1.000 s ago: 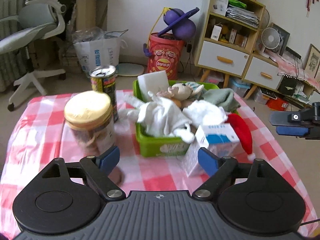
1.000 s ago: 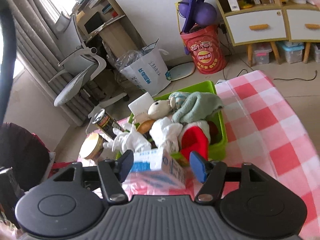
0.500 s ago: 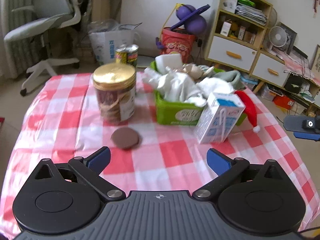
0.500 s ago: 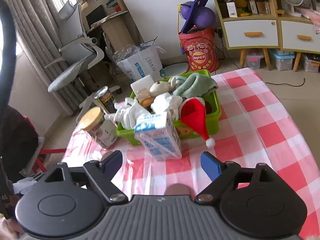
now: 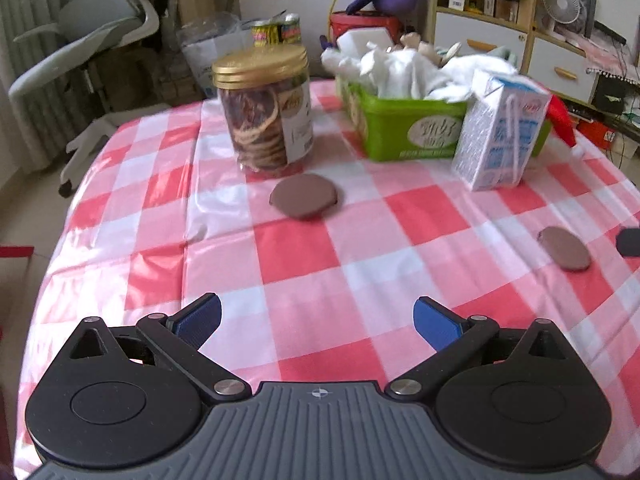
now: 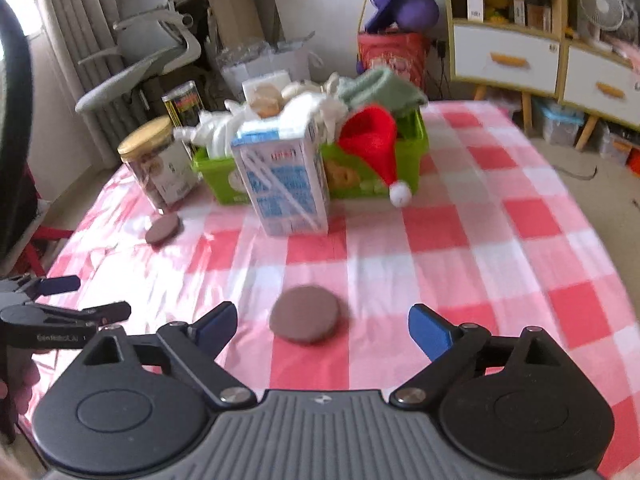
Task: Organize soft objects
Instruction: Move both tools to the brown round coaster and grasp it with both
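A green basket (image 5: 400, 136) (image 6: 352, 184) at the far side of the checked table holds white cloths (image 5: 396, 72), a stuffed toy, a grey-green towel (image 6: 380, 84) and a red Santa hat (image 6: 374, 140) hanging over its rim. My left gripper (image 5: 316, 320) is open and empty over the near table edge. My right gripper (image 6: 322, 326) is open and empty, just behind a brown round pad (image 6: 304, 319). The left gripper also shows in the right wrist view (image 6: 60, 300).
A milk carton (image 5: 500, 136) (image 6: 280, 184) stands in front of the basket. A gold-lidded cookie jar (image 5: 266, 112) (image 6: 156, 164) and a can (image 6: 182, 104) stand left of it. Another brown pad (image 5: 304, 200) (image 6: 162, 229) lies near the jar.
Both grippers have pulled back from the basket toward the near table edge and opened wider. The basket and carton now sit farther off; both brown pads have come into view.
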{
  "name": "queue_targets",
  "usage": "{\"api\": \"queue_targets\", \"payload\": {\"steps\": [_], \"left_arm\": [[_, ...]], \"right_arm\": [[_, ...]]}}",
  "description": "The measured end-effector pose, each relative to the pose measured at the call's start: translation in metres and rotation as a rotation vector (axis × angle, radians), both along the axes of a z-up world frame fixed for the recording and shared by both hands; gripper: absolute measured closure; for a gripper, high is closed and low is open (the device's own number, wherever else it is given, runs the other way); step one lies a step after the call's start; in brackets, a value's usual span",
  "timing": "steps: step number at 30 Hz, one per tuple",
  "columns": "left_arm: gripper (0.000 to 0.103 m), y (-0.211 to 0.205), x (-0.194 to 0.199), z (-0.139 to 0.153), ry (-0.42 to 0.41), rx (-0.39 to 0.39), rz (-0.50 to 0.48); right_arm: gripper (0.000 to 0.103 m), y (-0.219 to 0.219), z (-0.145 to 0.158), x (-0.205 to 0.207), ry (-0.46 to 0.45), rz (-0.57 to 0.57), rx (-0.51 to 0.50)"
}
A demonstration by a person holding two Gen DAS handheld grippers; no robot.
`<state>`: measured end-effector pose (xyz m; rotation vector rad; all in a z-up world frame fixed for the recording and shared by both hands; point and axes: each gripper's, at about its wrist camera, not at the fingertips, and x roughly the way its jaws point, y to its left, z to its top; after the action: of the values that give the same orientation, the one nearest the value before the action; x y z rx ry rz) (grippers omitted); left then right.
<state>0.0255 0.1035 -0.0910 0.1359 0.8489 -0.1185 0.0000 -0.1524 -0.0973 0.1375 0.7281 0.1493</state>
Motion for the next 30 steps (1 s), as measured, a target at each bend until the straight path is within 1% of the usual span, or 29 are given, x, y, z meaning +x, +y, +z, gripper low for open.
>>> {"api": "queue_targets", "payload": {"steps": [4, 6, 9, 10, 12, 13, 17, 22, 27, 30], "left_arm": [[0.005, 0.003, 0.007, -0.016, 0.046, -0.014, 0.005], [0.005, 0.007, 0.009, -0.02, 0.038, -0.049, 0.017], [0.005, 0.007, 0.011, -0.023, 0.018, -0.065, 0.025], [0.005, 0.007, 0.011, -0.024, 0.003, -0.063, 0.02], [0.005, 0.007, 0.01, -0.027, -0.03, -0.072, 0.003], [0.005, 0.007, 0.011, -0.028, -0.04, -0.075, -0.002], [0.005, 0.005, 0.023, -0.03, -0.068, -0.08, -0.013], [0.005, 0.007, 0.047, -0.03, -0.073, -0.086, -0.041], [0.005, 0.01, 0.067, -0.033, -0.101, -0.095, -0.037], [0.005, 0.011, 0.074, -0.035, -0.119, -0.101, -0.035]], "right_arm": [[0.032, 0.009, -0.017, 0.0, 0.029, 0.032, -0.069], [0.032, 0.015, -0.026, 0.0, 0.032, 0.061, -0.102], [0.032, 0.022, -0.039, 0.002, 0.043, 0.109, -0.155], [0.03, 0.024, -0.042, 0.003, 0.048, 0.115, -0.167], [0.021, 0.026, -0.047, 0.003, 0.023, 0.129, -0.191], [0.019, 0.026, -0.049, 0.004, 0.017, 0.129, -0.192], [0.019, 0.026, -0.051, 0.006, -0.022, 0.118, -0.188], [0.019, 0.025, -0.051, 0.011, -0.062, 0.129, -0.186], [0.019, 0.022, -0.053, 0.016, -0.096, 0.147, -0.177], [0.019, 0.022, -0.053, 0.019, -0.098, 0.146, -0.173]]}}
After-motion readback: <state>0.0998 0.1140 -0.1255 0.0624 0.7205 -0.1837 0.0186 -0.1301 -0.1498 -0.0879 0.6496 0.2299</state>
